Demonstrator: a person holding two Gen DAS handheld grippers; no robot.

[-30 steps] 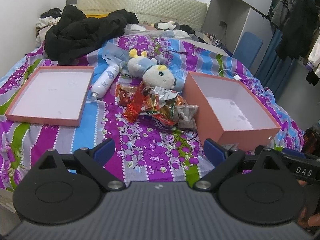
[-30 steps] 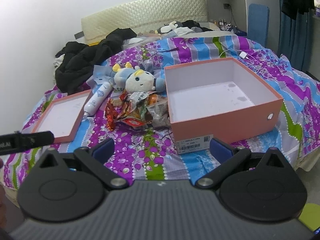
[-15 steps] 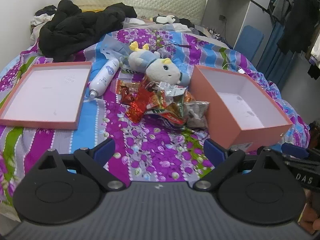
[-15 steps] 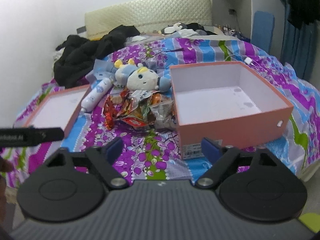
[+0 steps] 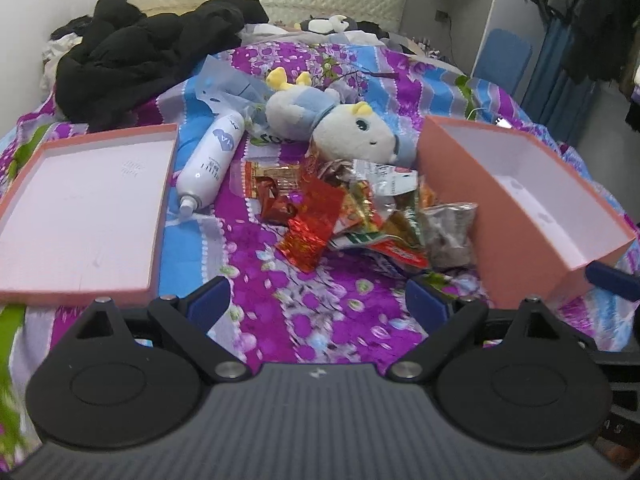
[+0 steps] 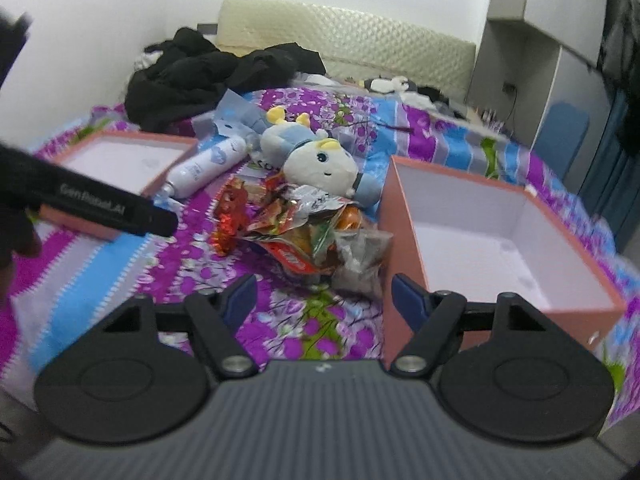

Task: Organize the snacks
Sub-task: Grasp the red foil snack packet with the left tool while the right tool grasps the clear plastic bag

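A: Left wrist view: the left tongs hover wide apart and hold nothing. The snacks lie dead ahead on the bed, a heap stretched left to right, from the red foil end to the clear bag beside the box.

B: And the lid?

A: Off to the left, well apart from the heap, with the bottle between them.

B: Right wrist view?

A: The right tongs are wide too, and hold nothing. The snacks sit ahead and slightly left; the box is just right, its near wall by the right fingertip. The plush lies behind the heap.

B: Nearer tongs?

A: My call: the right, for the clear-bag end.
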